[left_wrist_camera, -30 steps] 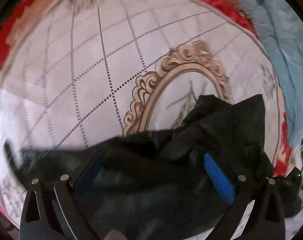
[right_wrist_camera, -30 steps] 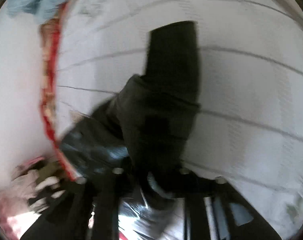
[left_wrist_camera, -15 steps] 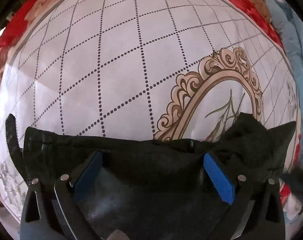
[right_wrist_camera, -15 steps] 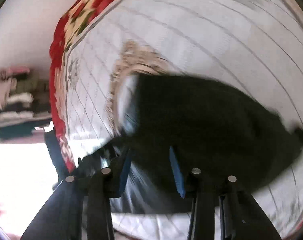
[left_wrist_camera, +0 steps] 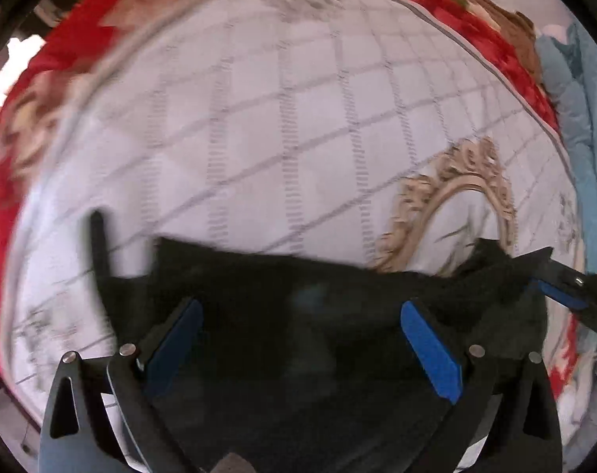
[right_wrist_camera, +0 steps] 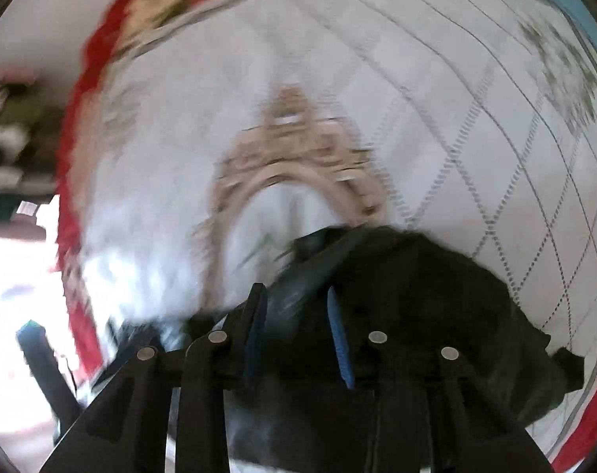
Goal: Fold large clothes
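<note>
A black garment point(left_wrist_camera: 298, 315) lies on a white quilted bedspread point(left_wrist_camera: 278, 138), its far edge running left to right, with a strap sticking up at its left. My left gripper point(left_wrist_camera: 298, 335) is wide open just above the garment, its blue pads point(left_wrist_camera: 430, 349) apart. In the right wrist view the garment point(right_wrist_camera: 416, 315) is bunched under my right gripper point(right_wrist_camera: 296, 311), whose jaws stand partly open with cloth between them. The right gripper also shows at the right edge of the left wrist view point(left_wrist_camera: 566, 295).
The bedspread has a beige ornate oval frame print point(left_wrist_camera: 456, 205) and a red floral border point(left_wrist_camera: 476, 12). A light blue cloth point(left_wrist_camera: 586, 126) lies at the right. Shelves with folded things point(right_wrist_camera: 6, 146) stand beyond the bed's left edge.
Both views are blurred by motion. The left gripper has drawn back a little from the garment's far edge. The right gripper has swung so the beige frame print sits ahead of it.
</note>
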The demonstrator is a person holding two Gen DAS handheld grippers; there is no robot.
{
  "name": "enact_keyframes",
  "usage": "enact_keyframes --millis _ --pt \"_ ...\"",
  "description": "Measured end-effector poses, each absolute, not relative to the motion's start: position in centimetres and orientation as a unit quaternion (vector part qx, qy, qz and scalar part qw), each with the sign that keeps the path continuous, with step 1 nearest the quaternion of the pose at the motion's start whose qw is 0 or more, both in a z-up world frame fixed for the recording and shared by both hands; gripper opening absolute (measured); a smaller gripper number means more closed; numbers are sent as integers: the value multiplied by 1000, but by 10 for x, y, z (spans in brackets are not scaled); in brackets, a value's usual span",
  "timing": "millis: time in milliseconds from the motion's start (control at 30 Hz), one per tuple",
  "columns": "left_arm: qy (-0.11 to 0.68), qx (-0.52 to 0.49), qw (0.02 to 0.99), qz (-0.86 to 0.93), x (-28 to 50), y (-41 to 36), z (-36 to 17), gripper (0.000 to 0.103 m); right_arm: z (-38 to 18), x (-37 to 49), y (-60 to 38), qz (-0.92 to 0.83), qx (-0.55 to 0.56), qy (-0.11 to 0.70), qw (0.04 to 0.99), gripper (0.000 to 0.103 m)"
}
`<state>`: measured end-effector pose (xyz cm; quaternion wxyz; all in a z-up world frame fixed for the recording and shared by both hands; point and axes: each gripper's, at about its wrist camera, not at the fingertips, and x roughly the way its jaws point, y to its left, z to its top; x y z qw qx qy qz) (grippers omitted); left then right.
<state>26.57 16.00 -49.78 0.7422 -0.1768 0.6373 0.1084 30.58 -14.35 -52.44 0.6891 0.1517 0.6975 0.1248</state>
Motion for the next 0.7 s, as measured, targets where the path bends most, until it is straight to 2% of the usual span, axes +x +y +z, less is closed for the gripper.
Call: enact_keyframes --millis 133,233,367,400,500,567,600,633,700 --pt "648 -163 732 134 244 183 -506 103 -535 283 -102 189 130 724 651 34" --pt "659 -161 722 139 242 186 -518 103 -580 283 -74 159 77 743 646 31" --pt "661 -154 722 135 239 183 -520 103 -589 293 -58 136 57 747 648 31" --pt "661 -157 722 130 237 181 -518 103 -589 295 -58 134 59 751 644 32" --pt "659 -156 728 111 243 161 -512 103 -575 301 -81 144 163 749 625 34" --pt "653 -140 738 93 247 142 -502 103 -555 291 -116 150 232 717 640 45" --pt "651 -132 743 83 250 132 -499 103 -546 285 -128 145 243 705 651 61" --pt "652 -126 744 74 252 123 -498 103 -531 267 -156 132 264 675 676 72" --pt "654 -125 745 54 259 98 -499 103 -519 240 -193 117 296 647 693 77"
